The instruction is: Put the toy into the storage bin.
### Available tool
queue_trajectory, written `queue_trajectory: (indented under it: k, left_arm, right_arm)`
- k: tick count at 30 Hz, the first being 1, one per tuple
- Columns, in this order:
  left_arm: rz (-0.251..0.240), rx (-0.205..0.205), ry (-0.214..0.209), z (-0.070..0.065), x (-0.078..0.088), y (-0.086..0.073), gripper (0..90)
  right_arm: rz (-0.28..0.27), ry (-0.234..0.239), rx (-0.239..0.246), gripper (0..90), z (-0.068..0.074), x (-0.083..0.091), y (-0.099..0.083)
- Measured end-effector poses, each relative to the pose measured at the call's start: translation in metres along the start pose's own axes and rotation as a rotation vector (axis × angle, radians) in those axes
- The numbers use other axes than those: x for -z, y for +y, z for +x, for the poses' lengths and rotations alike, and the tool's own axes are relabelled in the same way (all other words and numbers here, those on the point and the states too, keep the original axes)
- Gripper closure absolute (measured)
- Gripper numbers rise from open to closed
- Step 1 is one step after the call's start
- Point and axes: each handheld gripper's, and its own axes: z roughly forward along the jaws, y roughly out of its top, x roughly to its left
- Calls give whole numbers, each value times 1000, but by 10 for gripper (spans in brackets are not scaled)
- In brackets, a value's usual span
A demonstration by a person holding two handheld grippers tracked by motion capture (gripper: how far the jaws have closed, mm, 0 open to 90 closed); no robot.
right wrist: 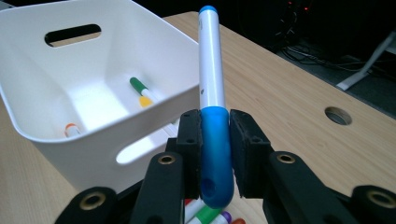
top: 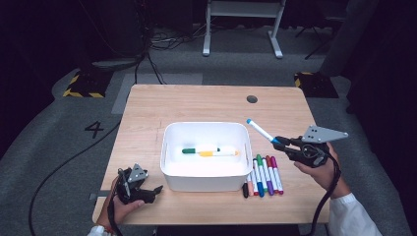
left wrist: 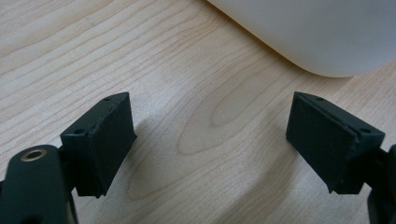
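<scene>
Looking from above, your right gripper clamps a blue marker above the table, just right of the white bin; your left gripper rests by the bin's left corner. In the left gripper view, its jaws stand wide apart over bare wood. In the right gripper view, the marker's blue cap sits pinched between both pads

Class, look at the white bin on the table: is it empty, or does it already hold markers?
Not empty. The white bin holds two markers: a green-capped marker and an orange-capped marker lying on its floor.
</scene>
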Motion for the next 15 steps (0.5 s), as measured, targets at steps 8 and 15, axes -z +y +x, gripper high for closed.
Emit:
queue_trajectory:
  k: [8,15]
  left_arm:
    - [0,0,0,0,0,0,154]
    - [0,0,0,0,0,0,154]
  right_arm:
    - [15,58,48,755,16,-22,18]
    - [47,140,99,755,34,-47,38]
